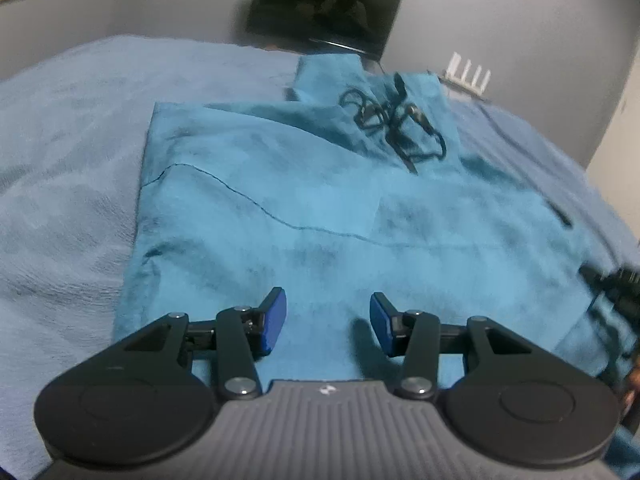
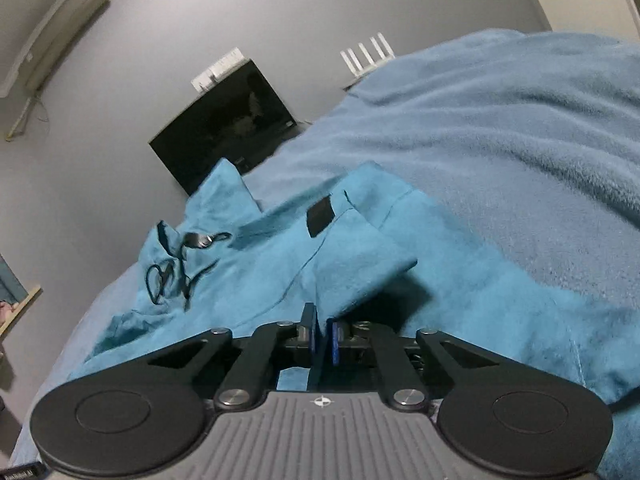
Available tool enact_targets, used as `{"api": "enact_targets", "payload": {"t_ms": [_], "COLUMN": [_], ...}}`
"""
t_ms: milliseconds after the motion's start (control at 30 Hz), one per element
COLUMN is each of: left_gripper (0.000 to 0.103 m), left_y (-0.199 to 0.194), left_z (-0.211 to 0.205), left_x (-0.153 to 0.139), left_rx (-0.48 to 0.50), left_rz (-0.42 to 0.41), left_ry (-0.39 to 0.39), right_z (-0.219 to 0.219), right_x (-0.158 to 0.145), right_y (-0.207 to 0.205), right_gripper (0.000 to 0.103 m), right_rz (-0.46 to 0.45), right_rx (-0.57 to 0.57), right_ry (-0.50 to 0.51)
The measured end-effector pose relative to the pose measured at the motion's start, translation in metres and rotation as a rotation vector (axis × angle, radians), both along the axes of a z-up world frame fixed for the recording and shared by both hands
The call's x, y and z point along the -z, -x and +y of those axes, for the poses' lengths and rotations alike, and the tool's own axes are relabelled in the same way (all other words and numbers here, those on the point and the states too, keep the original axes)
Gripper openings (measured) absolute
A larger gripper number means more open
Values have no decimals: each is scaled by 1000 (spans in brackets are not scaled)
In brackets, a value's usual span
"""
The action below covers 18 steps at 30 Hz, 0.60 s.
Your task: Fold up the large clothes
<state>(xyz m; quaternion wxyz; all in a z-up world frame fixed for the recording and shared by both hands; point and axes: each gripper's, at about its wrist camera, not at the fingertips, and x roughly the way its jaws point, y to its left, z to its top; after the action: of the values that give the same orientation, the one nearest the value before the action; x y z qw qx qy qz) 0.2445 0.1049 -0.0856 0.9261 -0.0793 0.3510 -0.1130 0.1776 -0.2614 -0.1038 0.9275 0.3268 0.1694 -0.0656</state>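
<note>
A large teal hoodie (image 1: 320, 208) lies spread on a blue bed cover (image 1: 68, 152), its black drawstrings (image 1: 394, 120) tangled near the hood at the far end. My left gripper (image 1: 328, 320) is open and empty, hovering just over the hoodie's near edge. My right gripper (image 2: 322, 340) is shut on a fold of the teal hoodie (image 2: 280, 256) and lifts that part off the bed. The right gripper also shows at the right edge of the left wrist view (image 1: 616, 284). A black patch (image 2: 320, 216) shows on the hoodie.
A dark monitor (image 1: 324, 4) stands against the grey wall beyond the bed. A white router with antennas (image 1: 468, 76) sits to its right. The blue bed cover (image 2: 500, 128) bulges high on the right of the right wrist view. A wall unit (image 2: 52, 28) hangs upper left.
</note>
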Motion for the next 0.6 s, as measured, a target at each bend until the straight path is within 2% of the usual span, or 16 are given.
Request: {"api": "enact_targets", "payload": {"t_ms": [100,200,300,333,467,600], "left_gripper": [54,64,70,71,75,76], "left_y": [15,29,46,52,84,123], "left_z": [-8,-13,-19,-19,-20,-18], "left_x": [-5,-8,-15,-19,-37,-59], "left_rx": [39,48,37,32,15,-8], "left_rz": [2,13,-12,-27,-93,-173], "left_ry": [-81,-109,-137,-140,-125,-108], "right_z": [6,8,14,14,1,-14], "right_x": [-10,-14,-10,-10,-26,-52], "right_y": [13,15,13,14,38,74], "right_gripper": [7,10,36,41,48,58], "right_rz": [2,57,150,163,148,80], "right_rx": [30,79,67,59,71,79], "right_ry": [78,160,306,327,258,213]}}
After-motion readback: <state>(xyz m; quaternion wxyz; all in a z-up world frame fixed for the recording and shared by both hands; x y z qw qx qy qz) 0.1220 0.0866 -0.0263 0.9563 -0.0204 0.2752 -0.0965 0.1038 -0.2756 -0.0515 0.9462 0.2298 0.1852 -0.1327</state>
